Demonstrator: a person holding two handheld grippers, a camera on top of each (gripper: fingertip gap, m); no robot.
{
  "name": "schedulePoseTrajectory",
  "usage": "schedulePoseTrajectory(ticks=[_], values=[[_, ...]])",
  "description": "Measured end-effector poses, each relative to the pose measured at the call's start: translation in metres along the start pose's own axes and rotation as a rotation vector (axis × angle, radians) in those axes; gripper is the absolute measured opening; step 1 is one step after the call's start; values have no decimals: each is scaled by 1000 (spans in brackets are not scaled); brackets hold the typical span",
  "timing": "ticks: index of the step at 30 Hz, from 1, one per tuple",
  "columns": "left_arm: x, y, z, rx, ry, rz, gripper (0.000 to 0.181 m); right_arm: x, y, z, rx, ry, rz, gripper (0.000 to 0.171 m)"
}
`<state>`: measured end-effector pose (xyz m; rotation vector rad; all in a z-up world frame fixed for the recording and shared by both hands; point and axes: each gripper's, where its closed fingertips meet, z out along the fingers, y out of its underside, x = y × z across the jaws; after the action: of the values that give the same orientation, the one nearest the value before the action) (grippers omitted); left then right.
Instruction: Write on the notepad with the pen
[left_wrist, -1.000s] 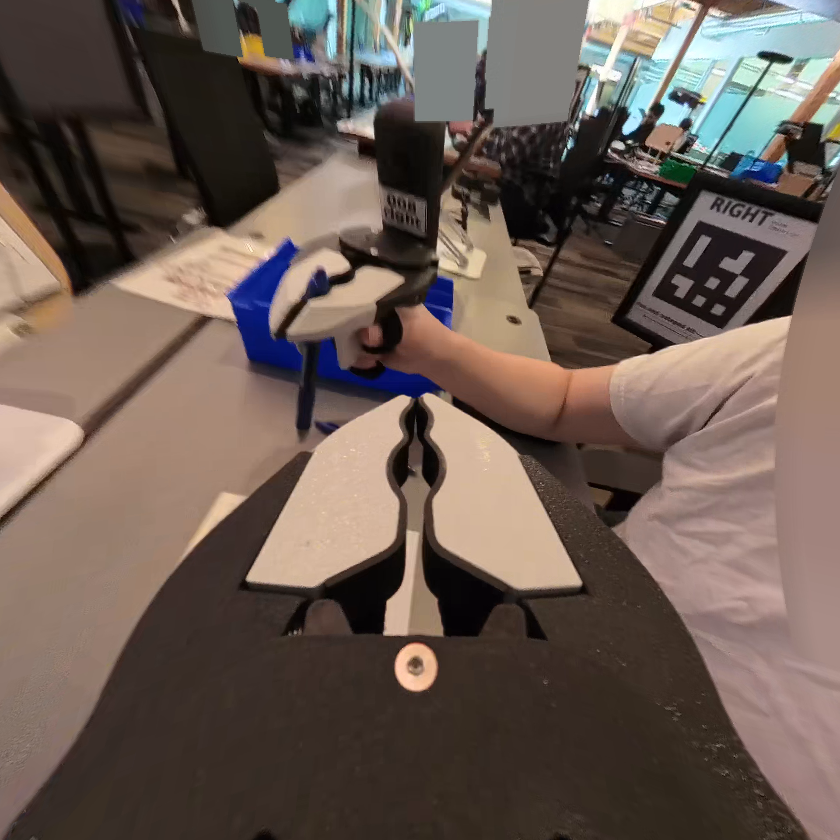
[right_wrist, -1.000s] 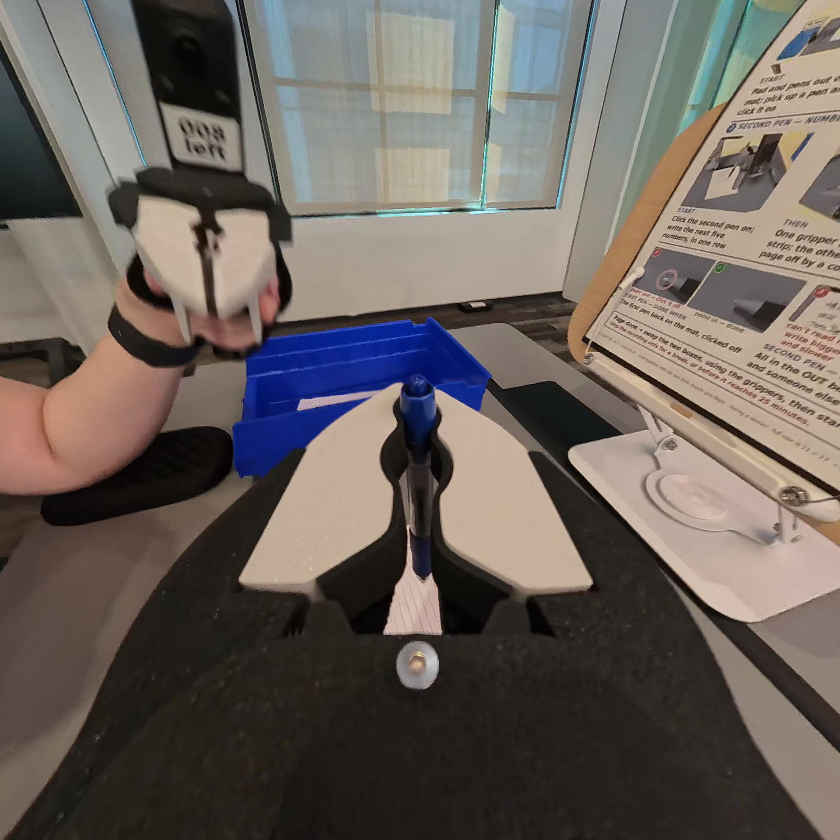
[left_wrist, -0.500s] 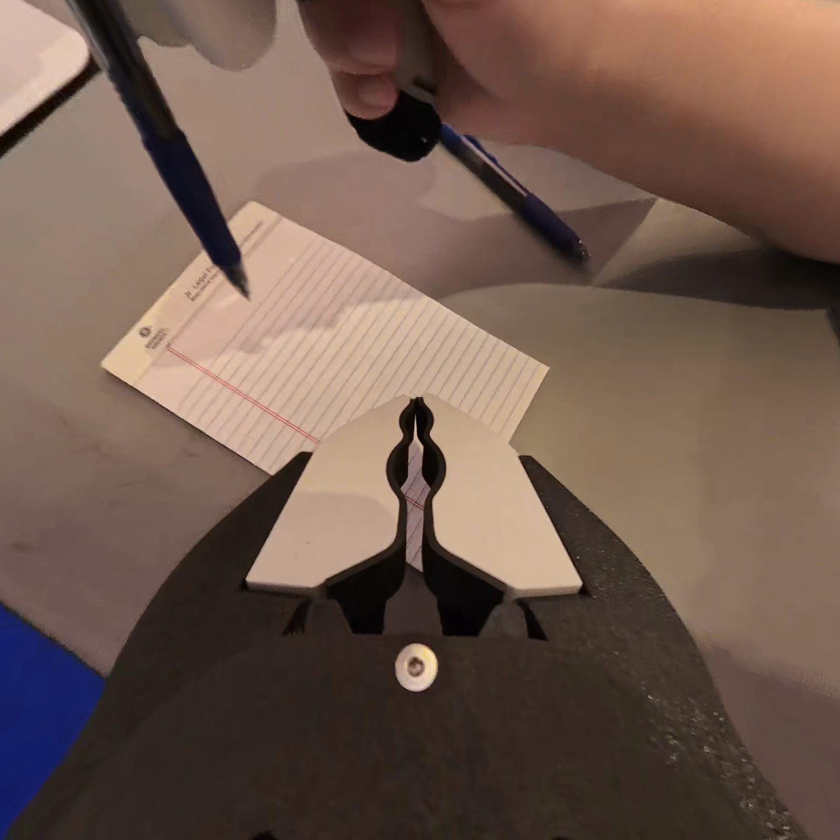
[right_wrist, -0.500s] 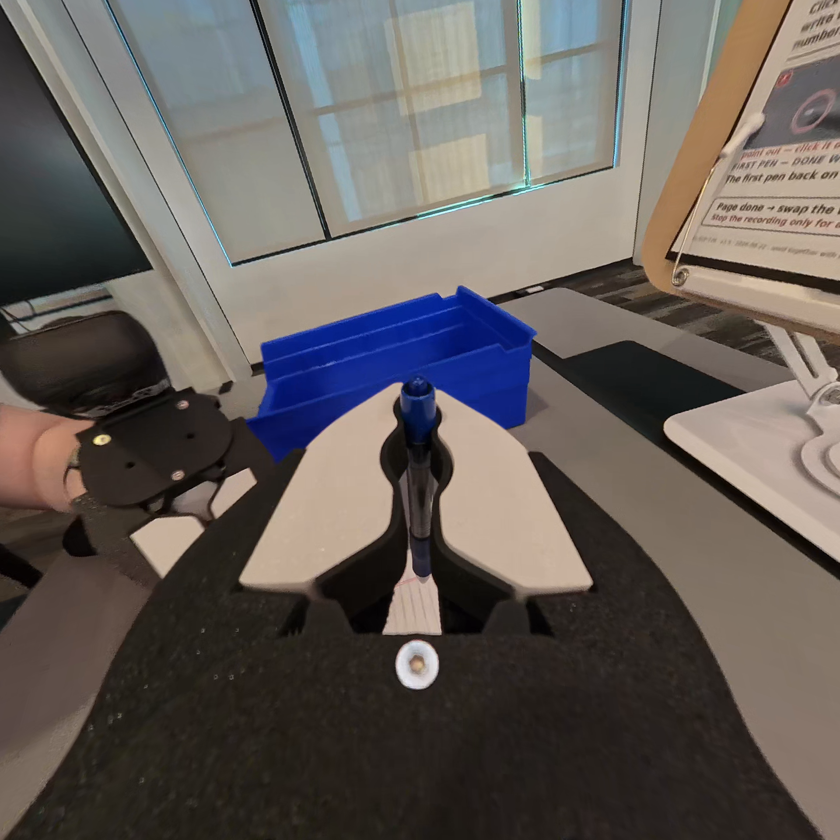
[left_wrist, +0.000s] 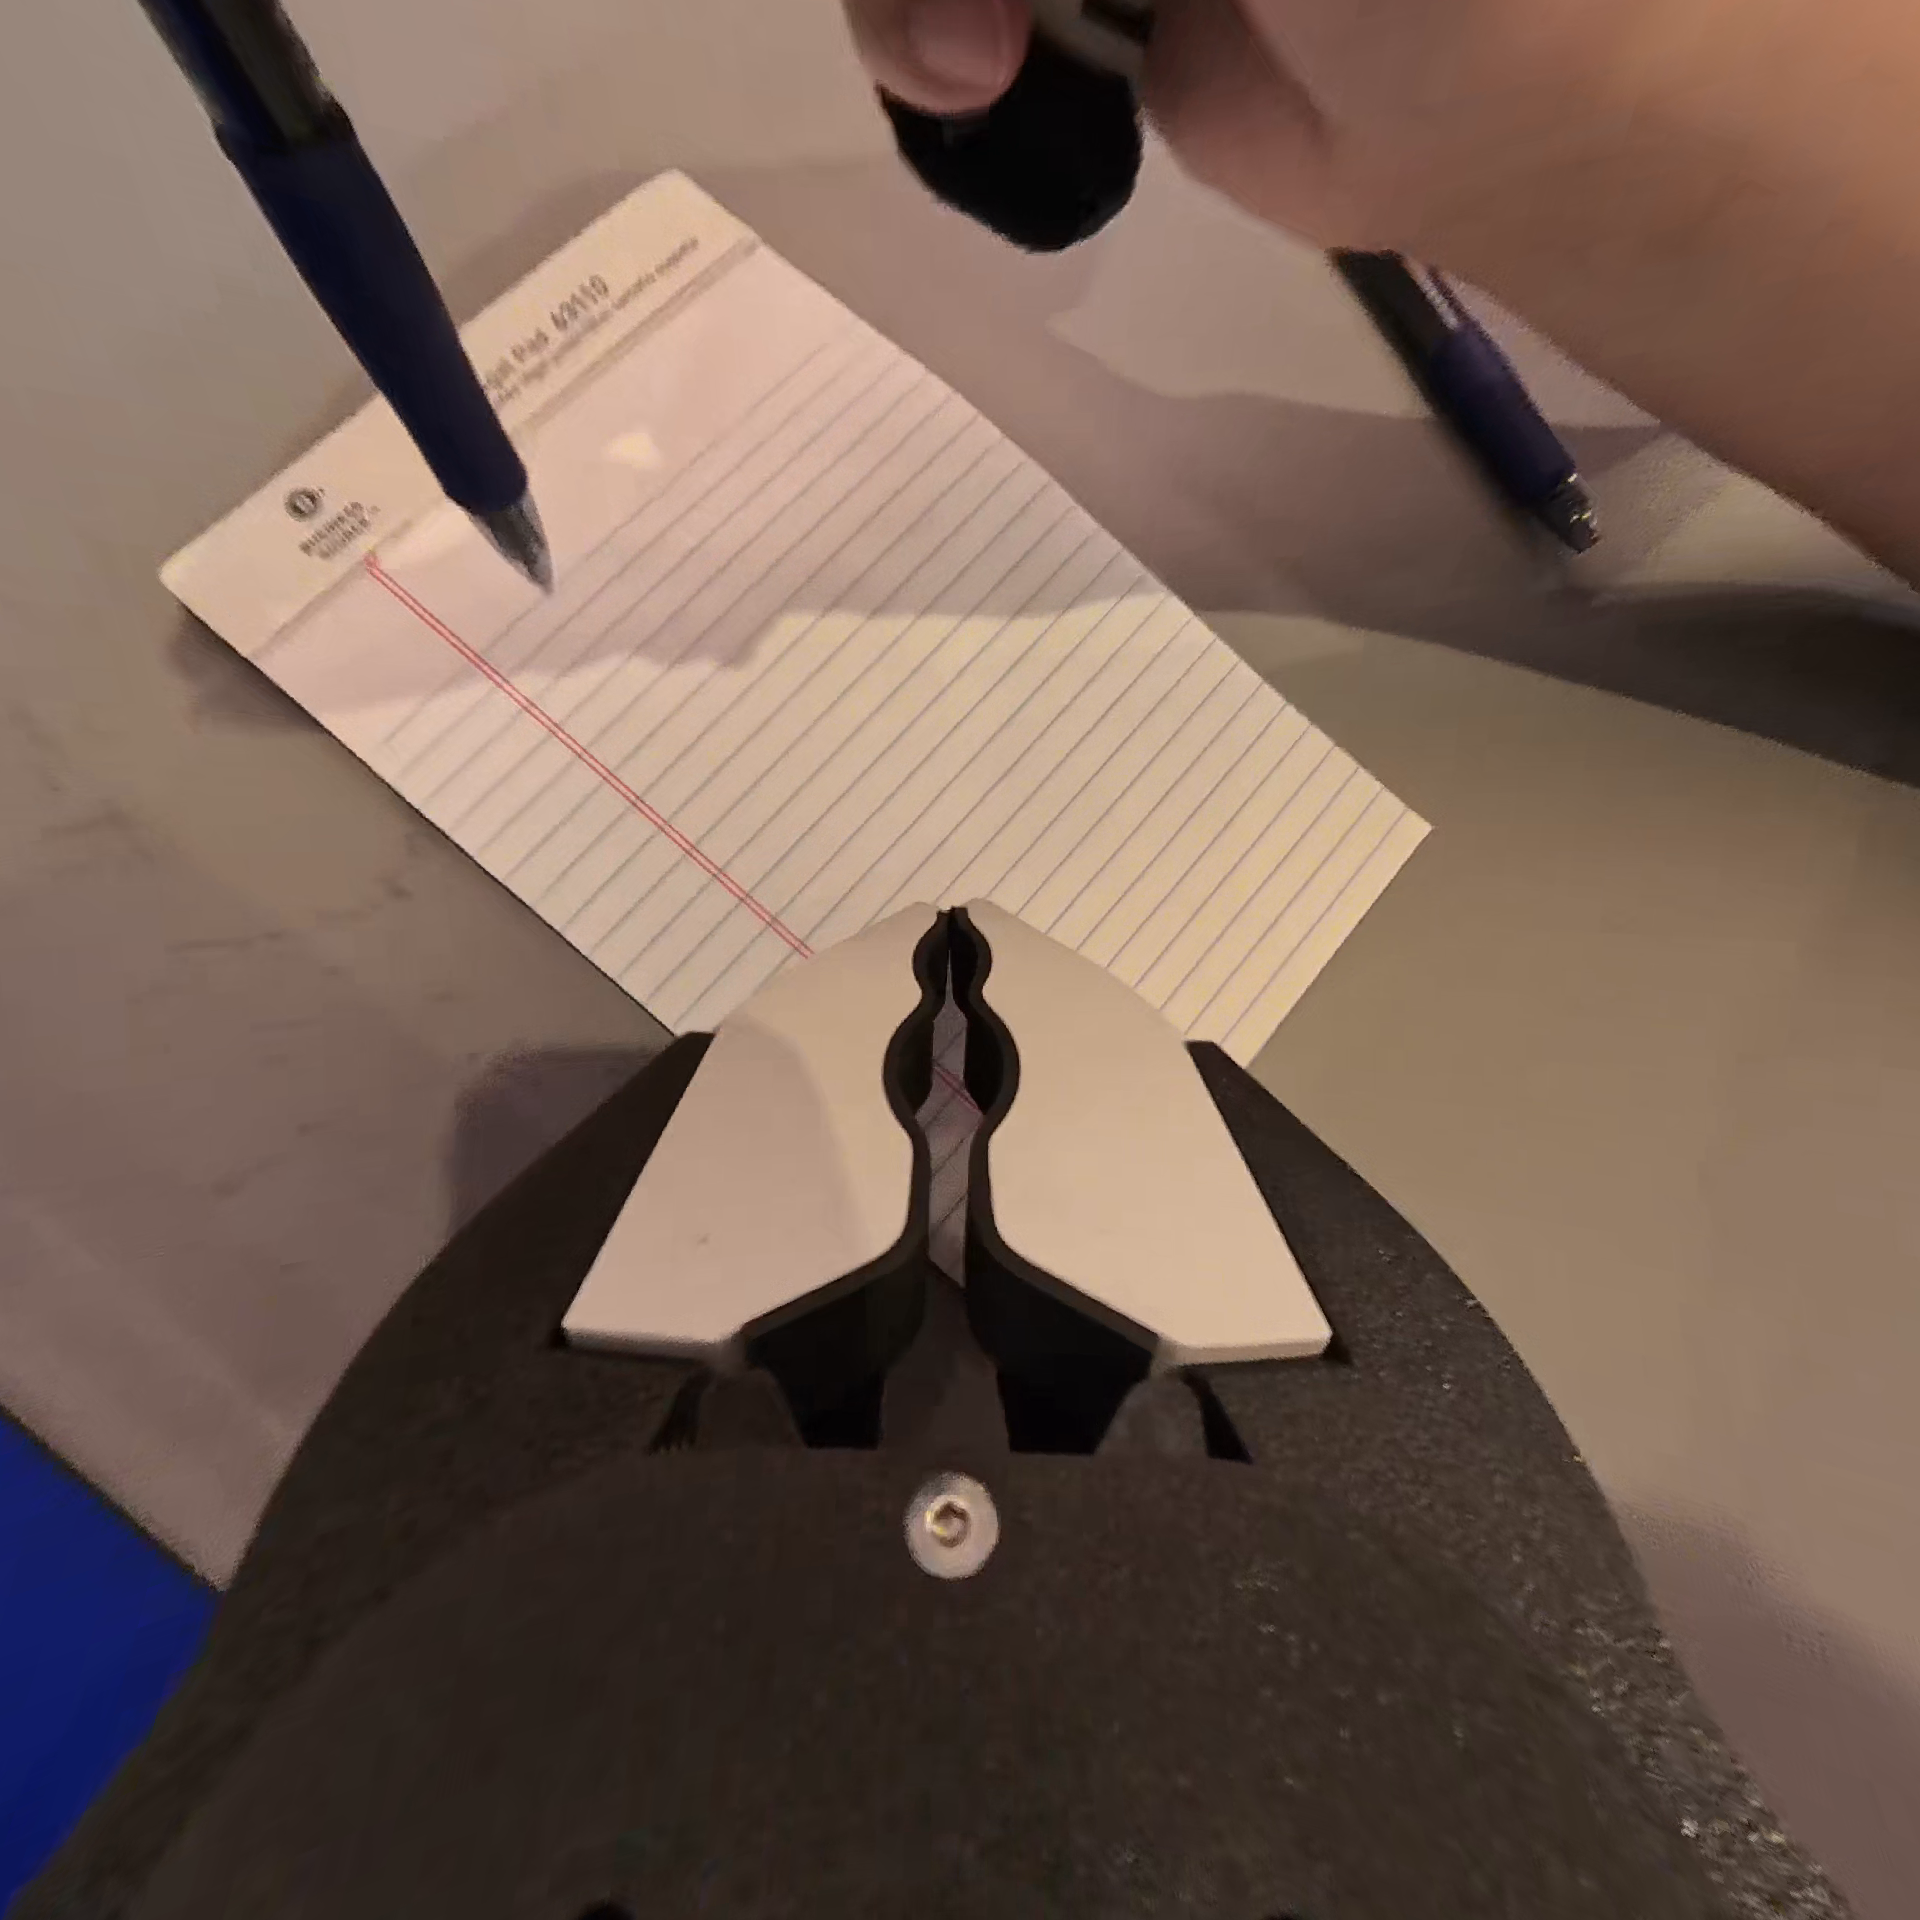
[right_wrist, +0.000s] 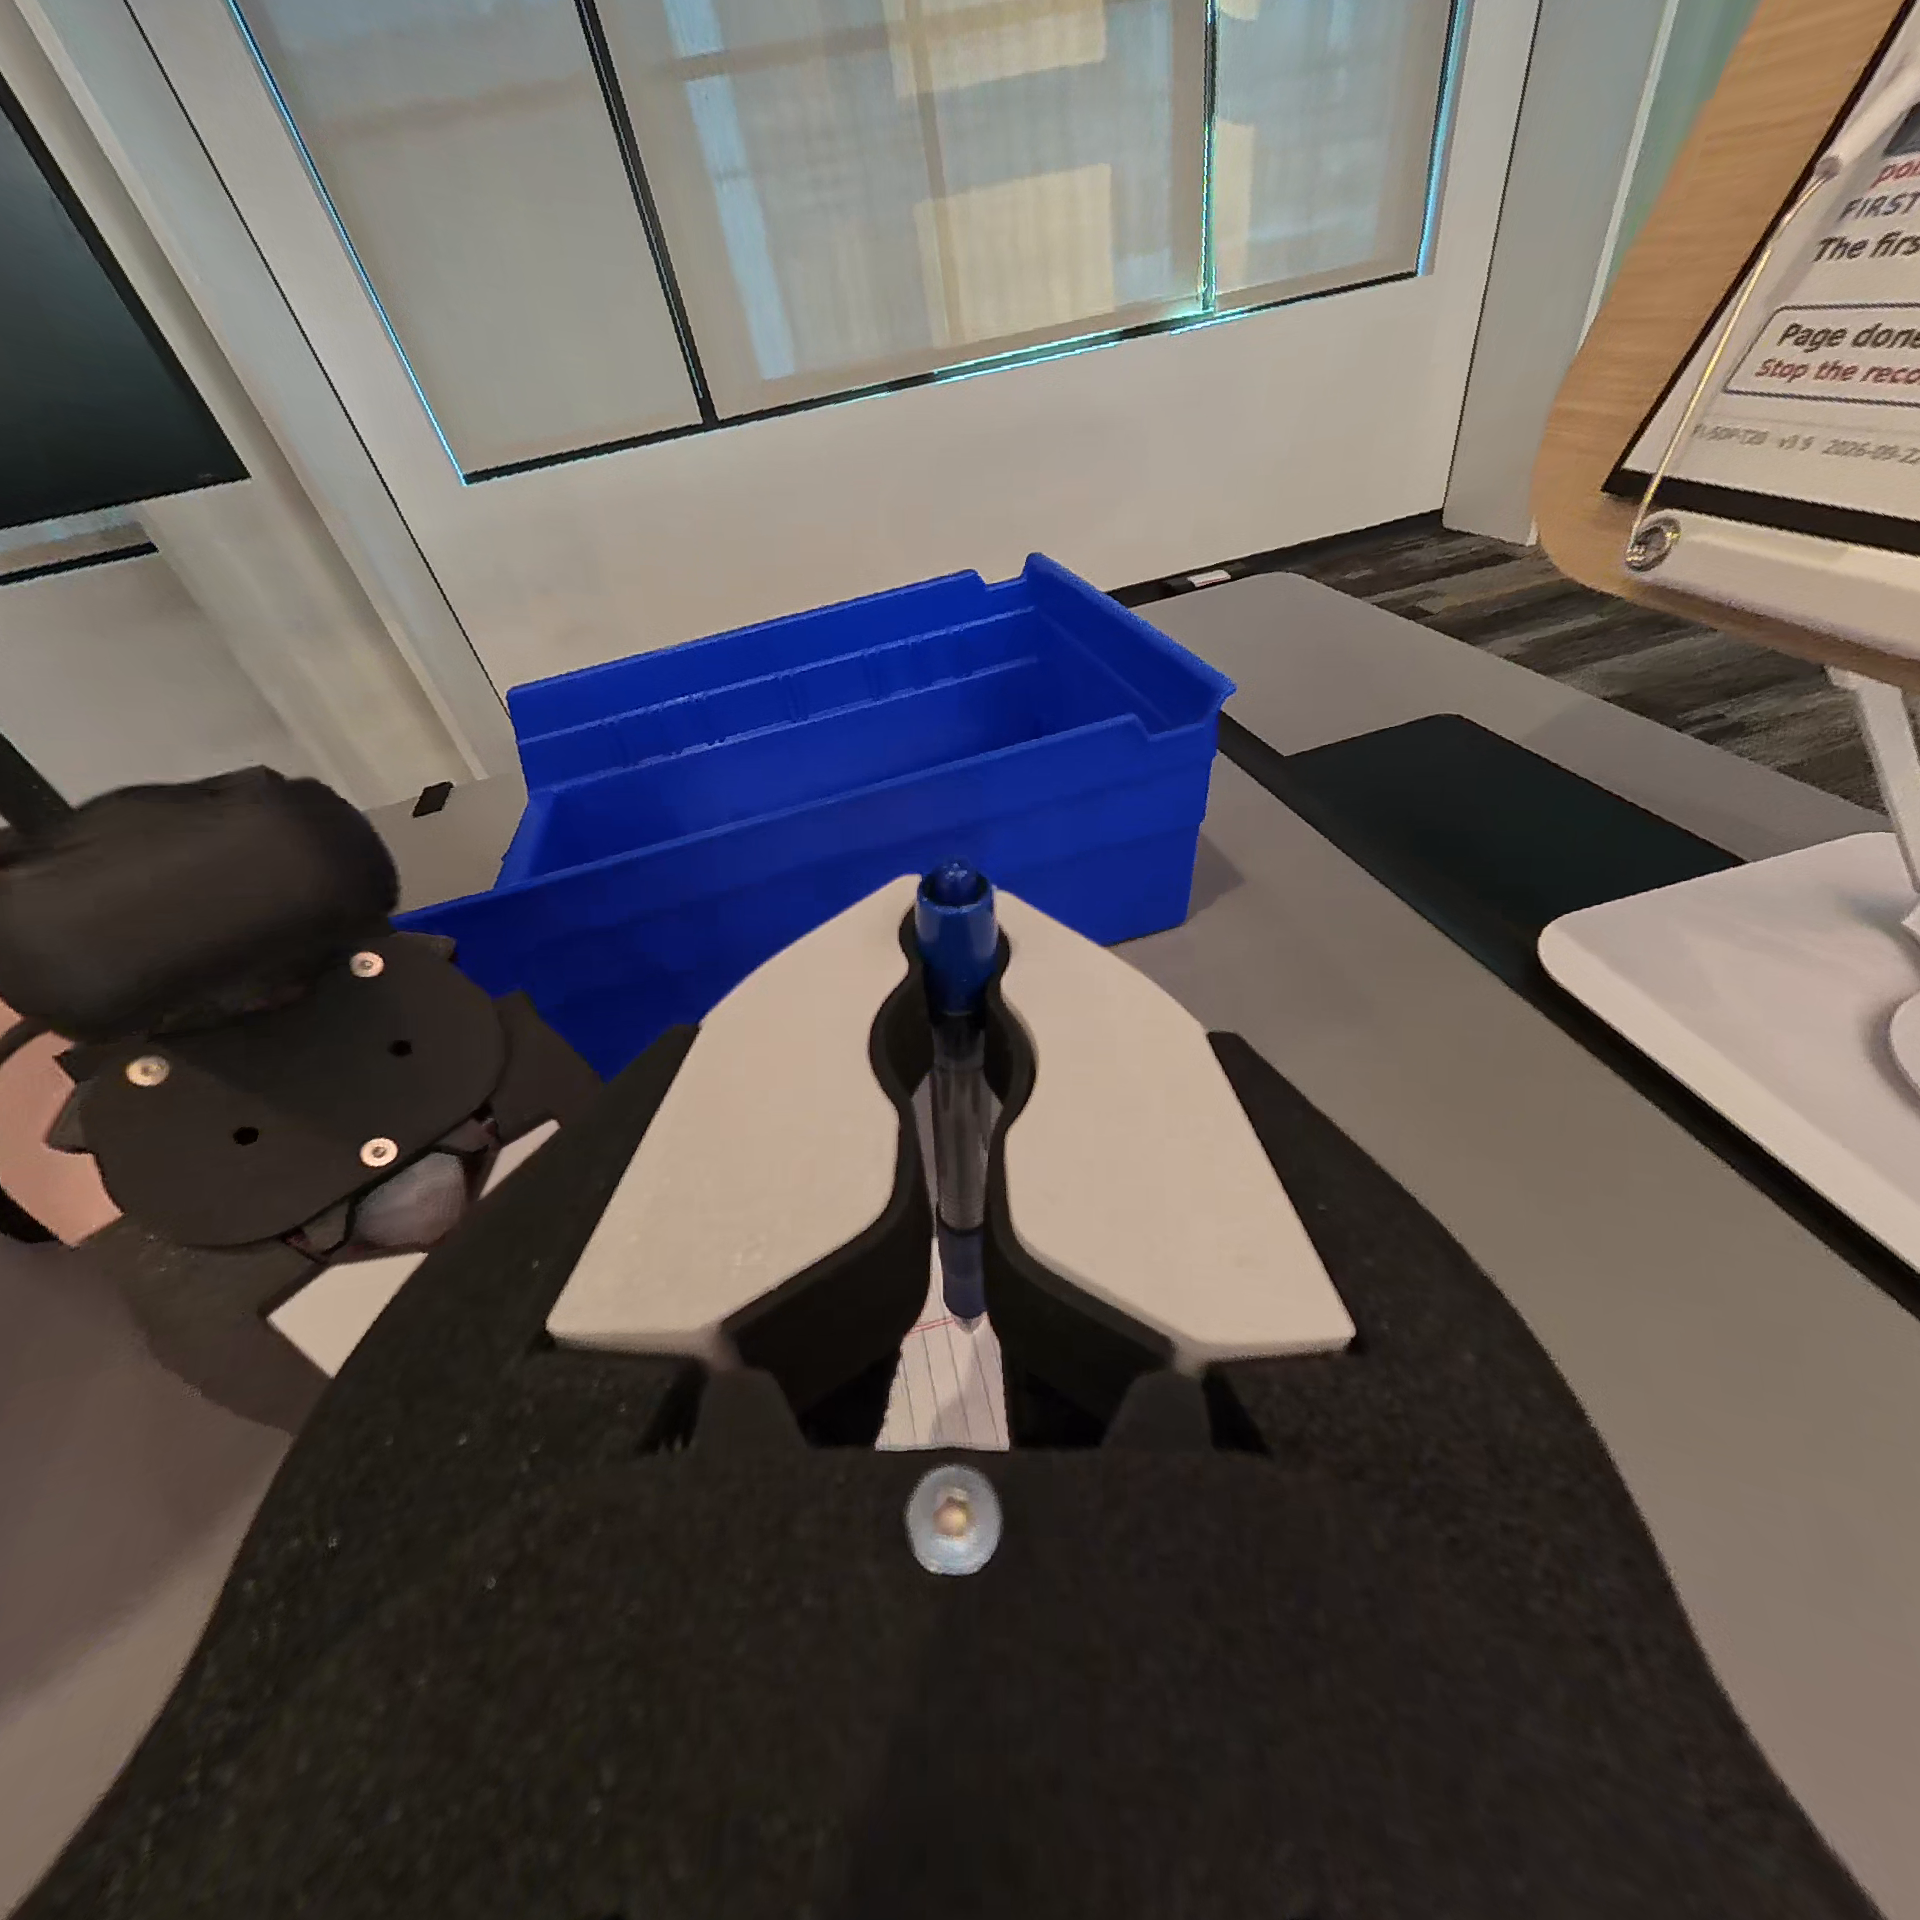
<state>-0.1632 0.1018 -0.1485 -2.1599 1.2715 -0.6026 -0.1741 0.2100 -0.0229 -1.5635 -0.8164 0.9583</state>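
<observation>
A white lined notepad (left_wrist: 810, 665) lies flat on the grey table; a strip of it shows between the right fingers (right_wrist: 945, 1392). My right gripper (right_wrist: 956, 914) is shut on a blue pen (right_wrist: 956, 1081), held tip down. In the left wrist view the pen (left_wrist: 416, 322) slants in from the upper left, its tip just above or at the pad's top lines near the red margin. My left gripper (left_wrist: 953, 920) is shut and empty, over the pad's near corner. It shows from behind in the right wrist view (right_wrist: 270, 1122).
A second blue pen (left_wrist: 1486, 395) lies on the table beyond the pad, partly under the person's arm (left_wrist: 1558, 208). A blue bin (right_wrist: 862, 790) stands behind. A white stand (right_wrist: 1745, 1049) holding an instruction sheet is at the right. Left tips to right tips: about 15 cm.
The left gripper tipped down from facing the room to over the pad and came closer to it. The pen tip came down toward the pad's top lines.
</observation>
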Motion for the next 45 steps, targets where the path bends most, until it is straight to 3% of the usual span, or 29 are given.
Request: schedulePoseTrajectory(ticks=[10,15,23,29,36,40,45], values=[[7,-6,4,40,33,-16,0,-2,-1,-14,-17,0,-8,4],[3,-34,-11,229,-16,-14,0,1,-1,-15,29,-9,0,4],[4,-18,2,121,-15,17,0,4,-7,-13,49,-20,6,4],[-37,-83,-30,385,-142,-75,0,7,-39,-53,61,28,-28,4],[-98,-99,4,301,-328,-50,0,1,-39,-74,109,5,22,4],[-97,-99,19,321,-226,-73,0,0,-30,-67,155,-2,53,4],[-104,-81,25,268,-236,-97,0,-5,-13,-54,69,-22,47,4]])
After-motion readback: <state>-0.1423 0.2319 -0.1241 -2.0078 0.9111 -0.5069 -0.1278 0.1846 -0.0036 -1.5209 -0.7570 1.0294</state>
